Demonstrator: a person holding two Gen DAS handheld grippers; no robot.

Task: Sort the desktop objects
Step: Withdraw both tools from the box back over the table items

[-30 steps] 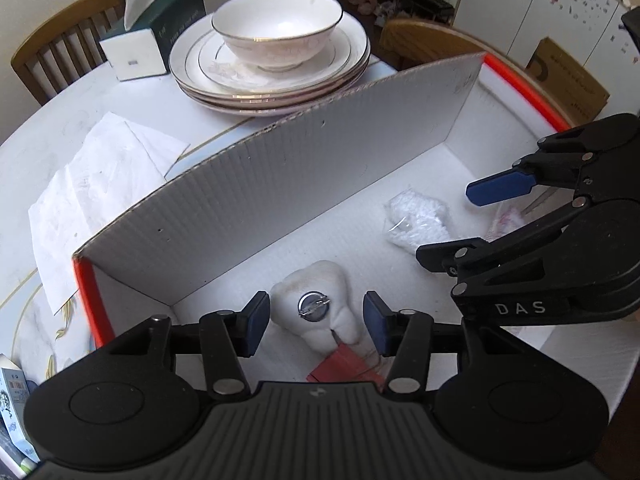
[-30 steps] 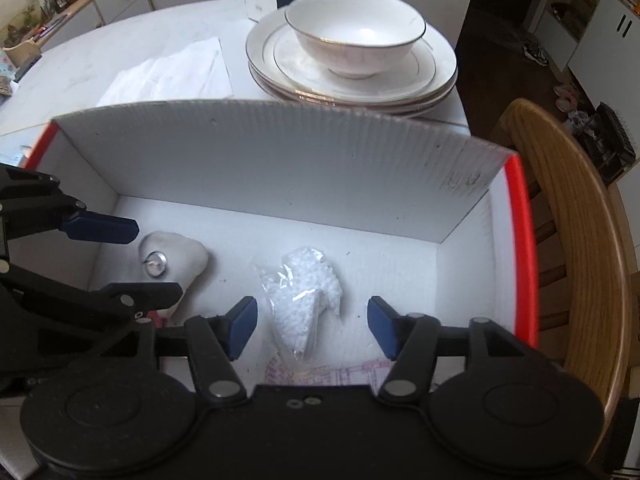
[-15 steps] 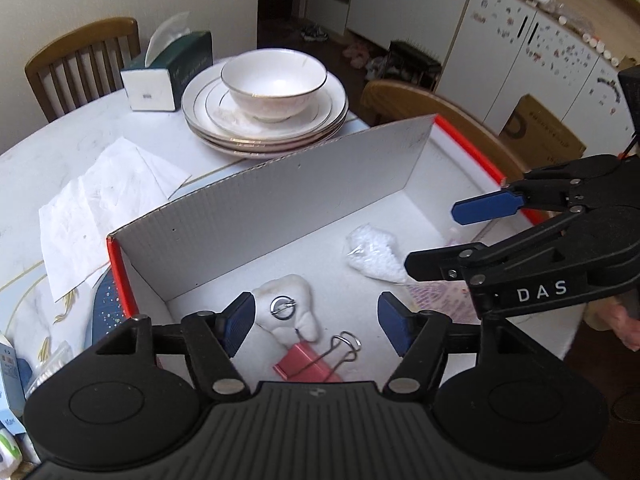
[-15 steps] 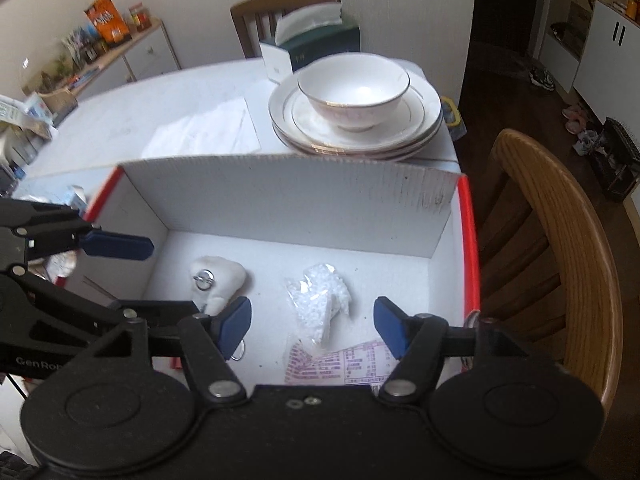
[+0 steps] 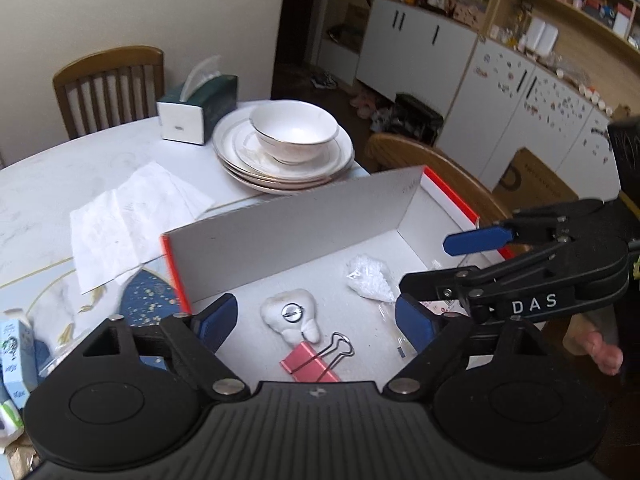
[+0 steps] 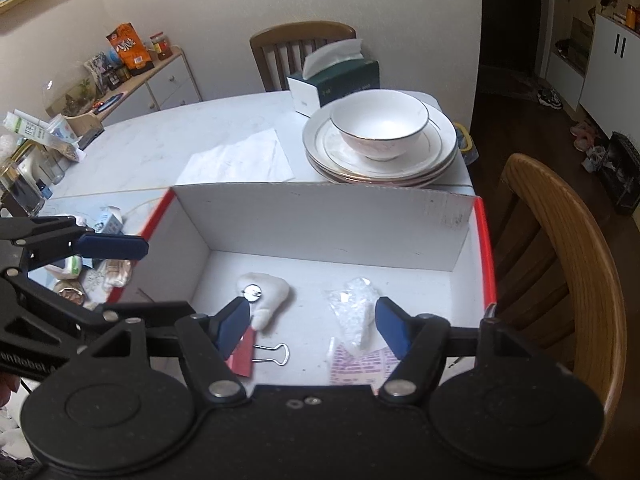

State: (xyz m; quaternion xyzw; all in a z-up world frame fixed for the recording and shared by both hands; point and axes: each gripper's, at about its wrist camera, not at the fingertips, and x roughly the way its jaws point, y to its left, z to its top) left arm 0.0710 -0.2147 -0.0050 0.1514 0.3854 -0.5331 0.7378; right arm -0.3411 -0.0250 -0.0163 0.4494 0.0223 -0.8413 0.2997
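The left hand-held gripper hangs with jaws spread wide and empty over the box on the tabletop. Inside the box, from left: tooth-shaped plush, pink binder clip, bag of white beads. The right hand-held gripper likewise gapes, holding nothing.

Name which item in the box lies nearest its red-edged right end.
The clear bag of white pellets. It lies toward the box's right end, while the tooth-shaped plush and pink binder clip sit toward the left.
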